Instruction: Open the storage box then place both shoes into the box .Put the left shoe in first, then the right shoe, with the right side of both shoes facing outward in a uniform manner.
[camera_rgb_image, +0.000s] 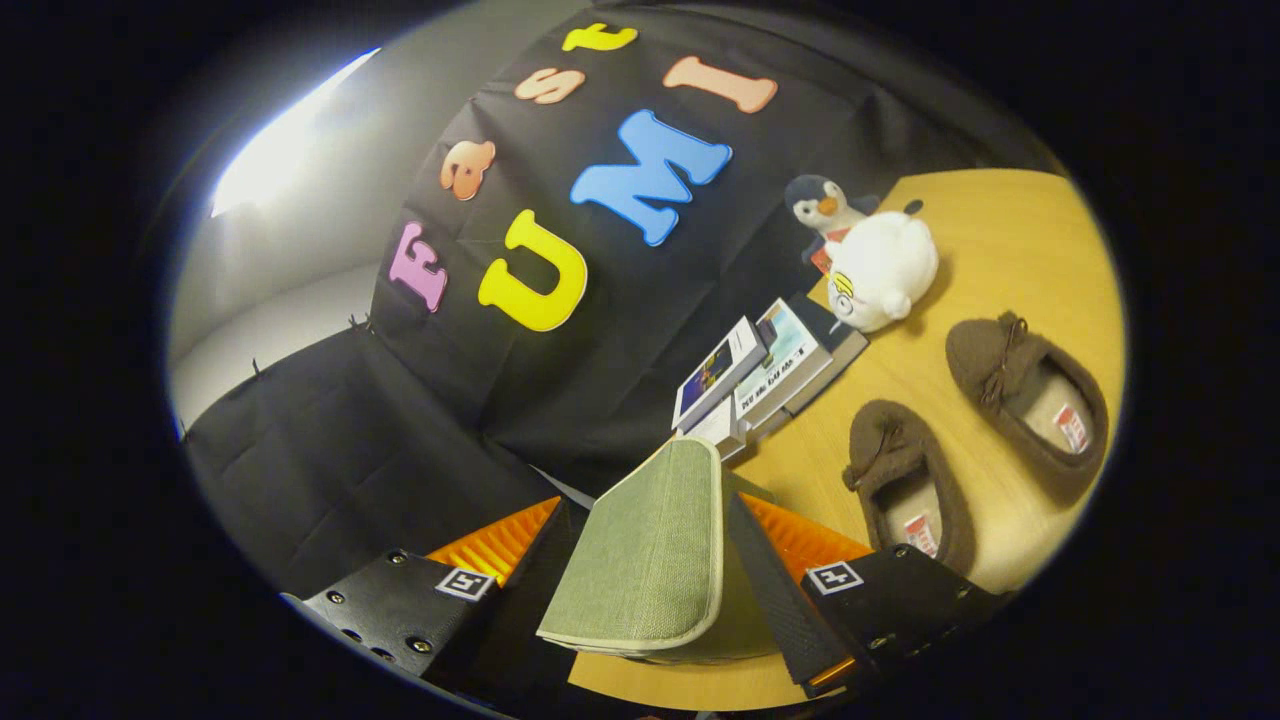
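Two fingers of my hand-held gripper clamp green fabric box lid. Both brown shoes lie on tabletop at 2 o'clock, side by side, toes toward wall.

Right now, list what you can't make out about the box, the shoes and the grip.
- Box: the green flap between the fingers hides the box body.
- Gripper: whether both fingers press the flap is unclear; the flap covers the contact.
- Near shoe: its heel is hidden behind the right finger.
- Far shoe: its label is too small to read.
- Books: the covers are too small.
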